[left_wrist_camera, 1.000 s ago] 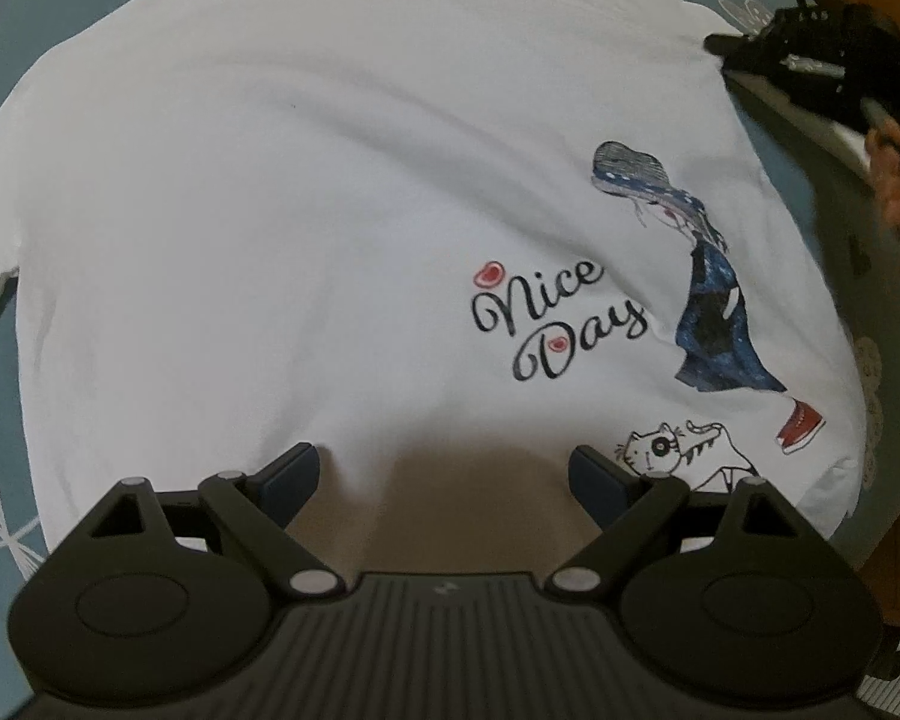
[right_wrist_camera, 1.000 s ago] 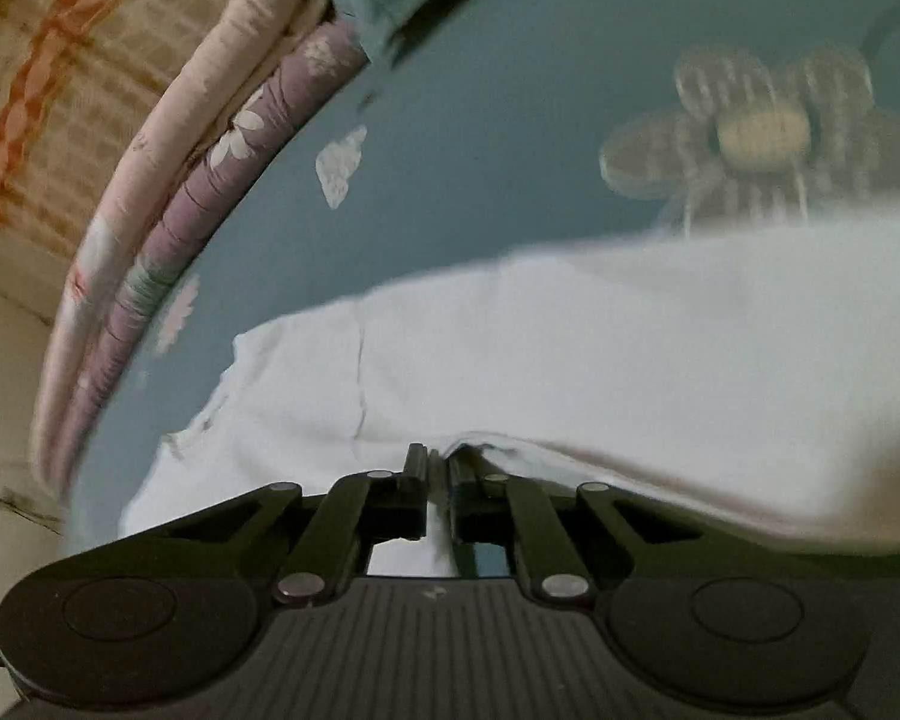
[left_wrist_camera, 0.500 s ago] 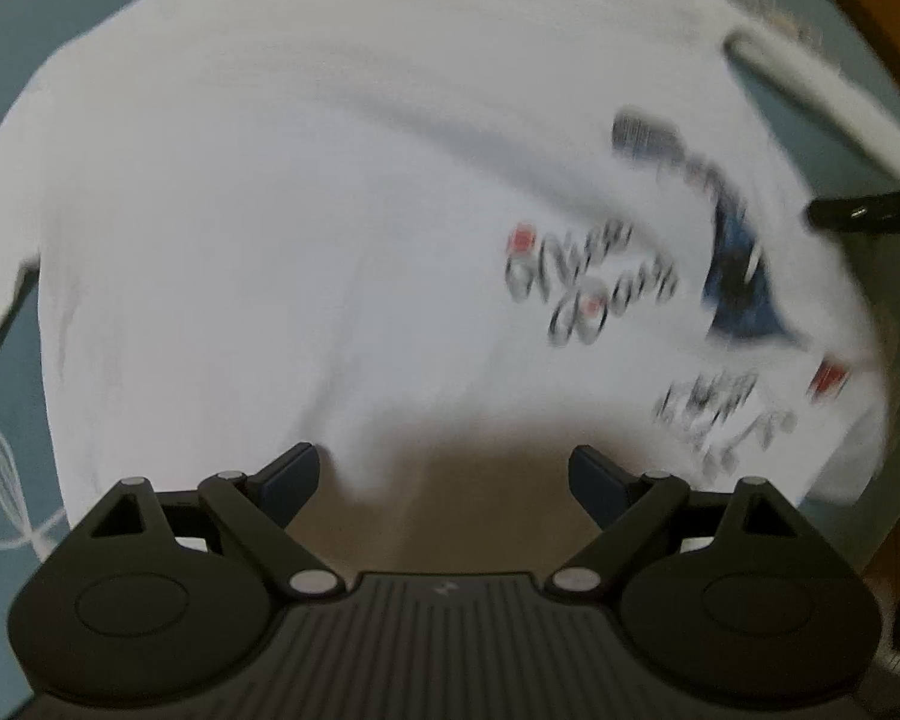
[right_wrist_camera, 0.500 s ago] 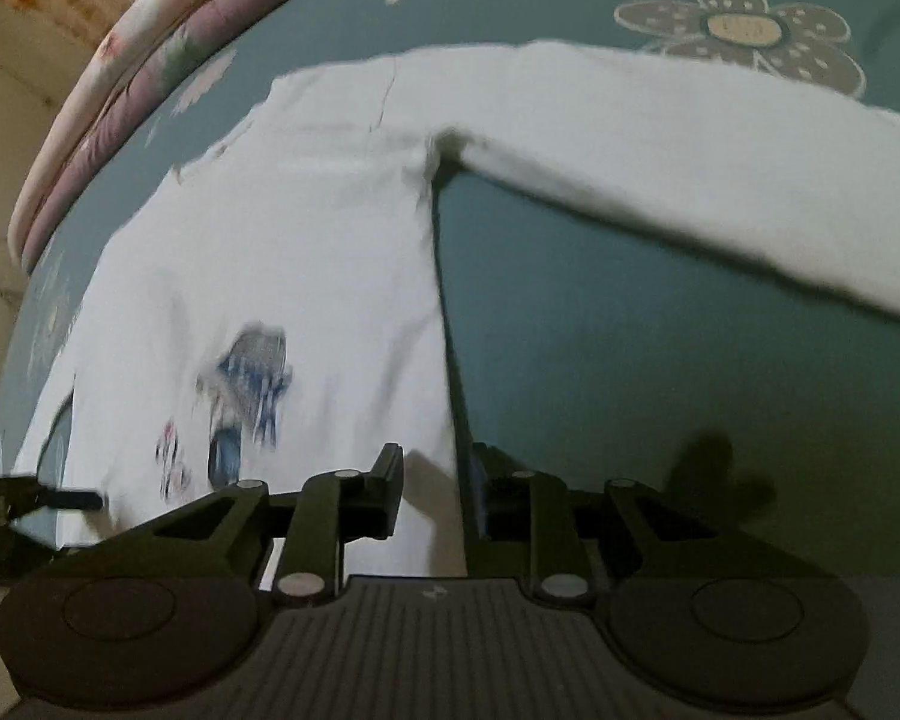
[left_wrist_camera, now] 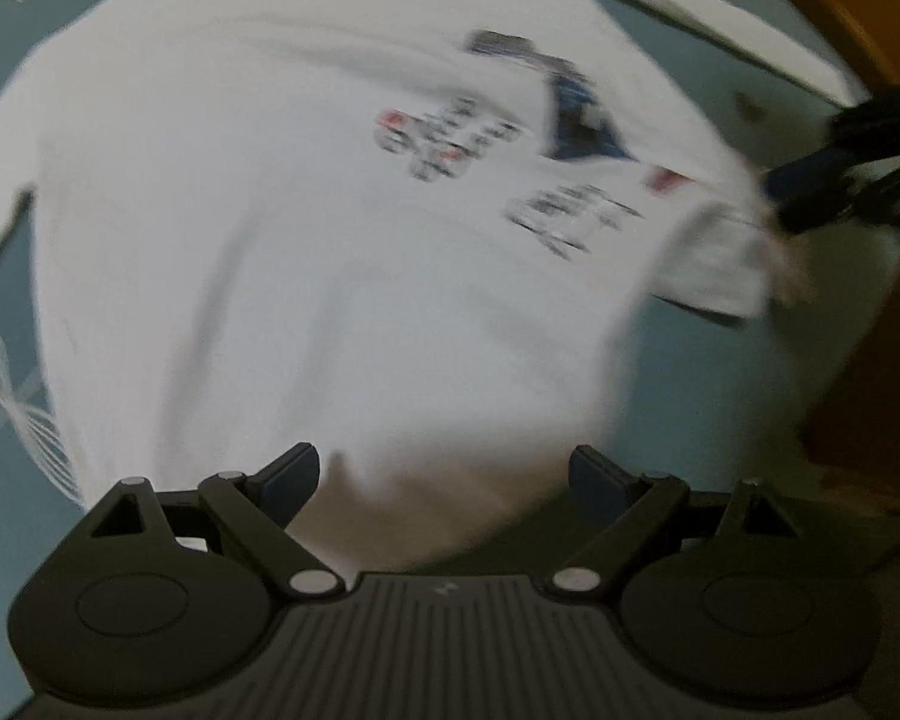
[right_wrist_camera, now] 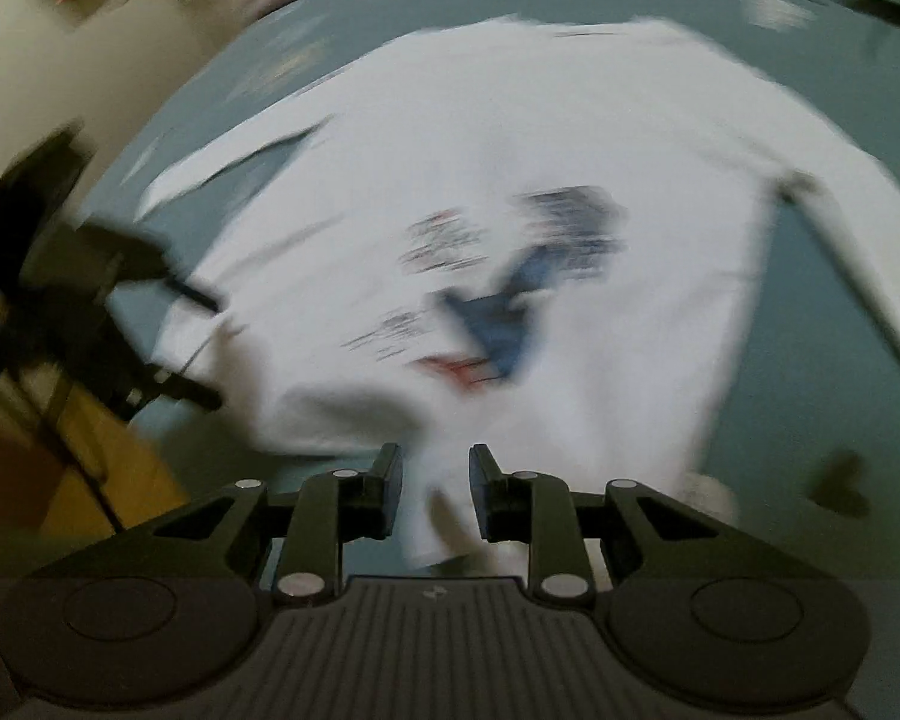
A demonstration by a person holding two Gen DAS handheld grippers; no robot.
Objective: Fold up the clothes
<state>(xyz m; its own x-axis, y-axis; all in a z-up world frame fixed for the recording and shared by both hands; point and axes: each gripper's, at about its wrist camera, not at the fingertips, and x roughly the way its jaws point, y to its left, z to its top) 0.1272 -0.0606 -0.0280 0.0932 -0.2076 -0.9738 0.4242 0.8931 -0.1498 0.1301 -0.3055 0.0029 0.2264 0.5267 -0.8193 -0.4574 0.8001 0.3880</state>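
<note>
White shirt [right_wrist_camera: 570,138] between right tool [right_wrist_camera: 435,483] fingers

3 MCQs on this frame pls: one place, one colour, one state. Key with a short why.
1. Where does the shirt lie?
A. spread on the teal cloth
B. on a hanger
C. in a basket

2. What colour is the shirt's fabric?
A. red
B. white
C. black

3. How do the left gripper's fingers stand?
A. clamped on a sleeve
B. shut on nothing
C. wide apart above the hem

Key:
1 A: in both wrist views the shirt lies spread on the teal cloth.
2 B: the fabric is white, with a blurred blue and red print.
3 C: a broad gap shows between the fingers, and nothing is pinched there.
</note>
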